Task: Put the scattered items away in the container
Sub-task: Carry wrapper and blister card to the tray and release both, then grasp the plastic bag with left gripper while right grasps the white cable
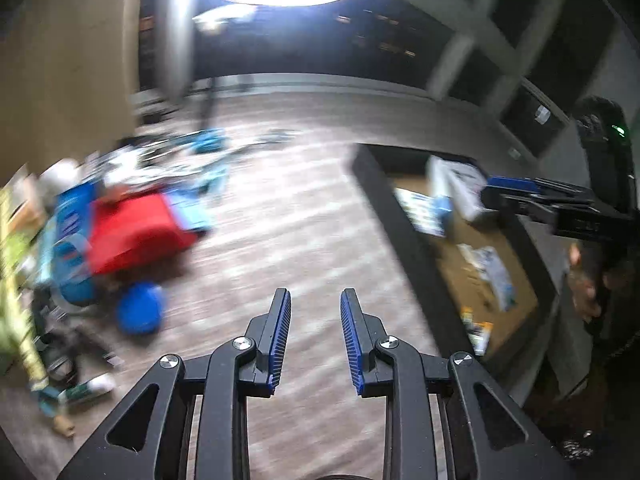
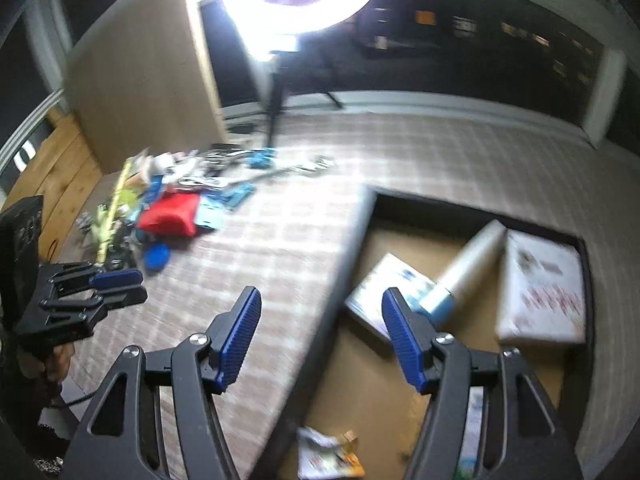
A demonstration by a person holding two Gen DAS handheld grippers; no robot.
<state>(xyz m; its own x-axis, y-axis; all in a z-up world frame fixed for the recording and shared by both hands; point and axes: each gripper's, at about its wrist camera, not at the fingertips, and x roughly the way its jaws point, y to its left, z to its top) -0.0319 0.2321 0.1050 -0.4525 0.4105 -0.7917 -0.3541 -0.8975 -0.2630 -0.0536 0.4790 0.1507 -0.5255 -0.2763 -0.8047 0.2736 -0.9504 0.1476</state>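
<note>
Left wrist view: the heap of scattered items point(image 1: 120, 224) lies left, the black-walled container point(image 1: 384, 200) right; the left gripper point(image 1: 315, 300) stands empty, jaws parted. Only the right wrist view shows a white tube point(image 2: 472, 264) inside; the right gripper point(image 2: 320, 300) gapes empty.

Checked bedcover point(image 2: 288, 240), scattered items point(image 2: 176, 200) piled, container point(image 2: 372, 208) resting on it

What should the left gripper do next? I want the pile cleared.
Probably swing the left gripper, open and empty, toward the blue round item at the near edge of the pile; the container already holds several things.
</note>
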